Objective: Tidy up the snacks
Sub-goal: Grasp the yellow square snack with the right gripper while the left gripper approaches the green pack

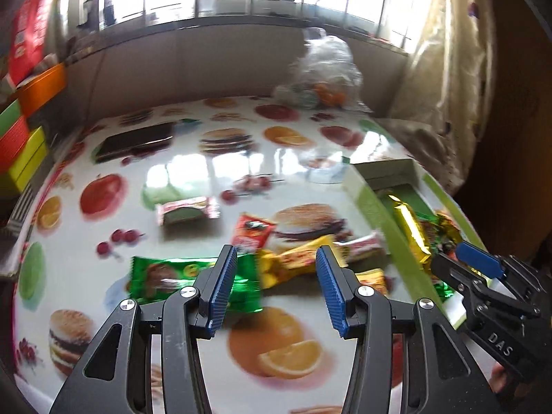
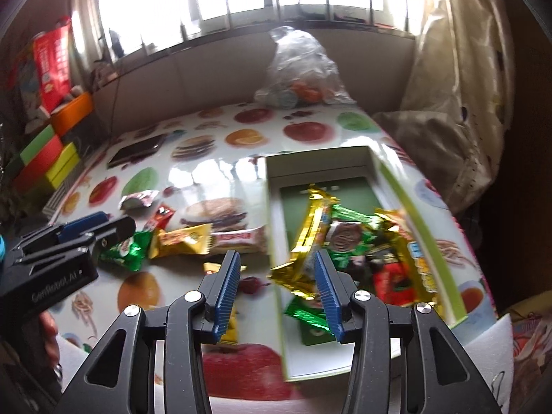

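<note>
My left gripper [image 1: 276, 276] is open and empty above loose snacks on the fruit-print table: a green packet [image 1: 158, 276], a yellow packet [image 1: 296, 258], a red packet [image 1: 252, 234] and a pink-white bar [image 1: 188, 208]. My right gripper [image 2: 276, 286] is open and empty over the left wall of a white and green box [image 2: 274, 207] that holds a gold packet [image 2: 310, 220], a green packet [image 2: 348, 234] and other snacks. The left gripper [image 2: 86, 227] shows at the left of the right wrist view. The right gripper [image 1: 479, 262] shows at the right of the left wrist view.
A clear plastic bag [image 1: 321, 72] with items stands at the table's far edge. A dark flat box [image 1: 138, 141] lies at the far left. Coloured boxes [image 1: 24, 138] are stacked left of the table. A curtain [image 2: 459, 103] hangs at the right.
</note>
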The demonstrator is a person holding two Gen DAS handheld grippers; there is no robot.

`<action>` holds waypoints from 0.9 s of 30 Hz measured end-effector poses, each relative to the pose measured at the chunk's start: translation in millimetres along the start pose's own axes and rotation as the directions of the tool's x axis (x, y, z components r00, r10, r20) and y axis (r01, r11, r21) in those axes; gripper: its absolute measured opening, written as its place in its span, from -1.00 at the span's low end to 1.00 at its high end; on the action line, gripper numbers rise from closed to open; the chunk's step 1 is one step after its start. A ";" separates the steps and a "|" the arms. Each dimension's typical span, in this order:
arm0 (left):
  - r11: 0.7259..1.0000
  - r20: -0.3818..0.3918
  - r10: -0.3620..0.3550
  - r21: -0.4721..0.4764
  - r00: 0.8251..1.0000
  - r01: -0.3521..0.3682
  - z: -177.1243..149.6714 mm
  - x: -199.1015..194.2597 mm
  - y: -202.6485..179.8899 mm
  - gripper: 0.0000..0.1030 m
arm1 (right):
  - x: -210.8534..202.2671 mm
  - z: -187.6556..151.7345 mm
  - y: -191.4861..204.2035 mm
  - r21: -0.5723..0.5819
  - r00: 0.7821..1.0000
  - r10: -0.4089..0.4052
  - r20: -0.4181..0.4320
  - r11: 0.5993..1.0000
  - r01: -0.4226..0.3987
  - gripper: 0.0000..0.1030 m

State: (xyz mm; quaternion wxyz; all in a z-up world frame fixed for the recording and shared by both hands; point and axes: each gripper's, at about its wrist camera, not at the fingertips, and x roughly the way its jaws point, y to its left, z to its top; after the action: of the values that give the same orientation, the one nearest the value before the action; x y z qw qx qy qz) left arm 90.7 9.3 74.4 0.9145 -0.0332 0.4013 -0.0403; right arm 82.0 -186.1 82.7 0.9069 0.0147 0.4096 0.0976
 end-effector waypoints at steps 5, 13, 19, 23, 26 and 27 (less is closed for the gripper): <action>0.999 -0.002 0.013 -0.032 1.000 -0.013 -5.6 -2.8 19.7 -0.05 | 9.1 -3.7 16.0 -0.027 0.999 0.024 -0.034 0.999 -0.025 -0.15; 0.996 -0.020 0.050 -0.073 0.999 -0.051 -16.7 -3.2 51.1 -0.05 | 32.3 -11.5 42.1 -0.084 0.992 0.060 -0.107 0.994 -0.070 -0.15; 0.992 -0.031 0.073 -0.102 0.997 -0.076 -23.4 -2.2 71.6 -0.05 | 45.5 -18.1 53.5 -0.115 0.988 0.056 -0.147 0.991 -0.073 -0.15; 0.990 -0.051 0.062 -0.126 0.997 -0.068 -27.8 1.3 83.1 -0.05 | 55.3 -20.7 56.5 -0.118 0.984 0.037 -0.176 0.991 -0.059 -0.15; 0.987 -0.063 0.070 -0.140 0.996 -0.079 -29.5 4.7 91.7 -0.05 | 62.2 -21.8 57.5 -0.120 0.981 0.026 -0.190 0.992 -0.049 -0.15; 0.987 -0.064 0.061 -0.147 0.996 -0.070 -30.1 5.3 94.0 -0.05 | 64.3 -22.6 57.7 -0.120 0.980 0.024 -0.198 0.992 -0.048 -0.15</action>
State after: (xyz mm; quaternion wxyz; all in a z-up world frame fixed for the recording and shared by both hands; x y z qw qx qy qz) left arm 76.5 101.4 41.4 0.8978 -0.0870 0.4312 0.0191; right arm 97.1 -118.5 26.3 0.8594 -0.0439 0.4898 0.1402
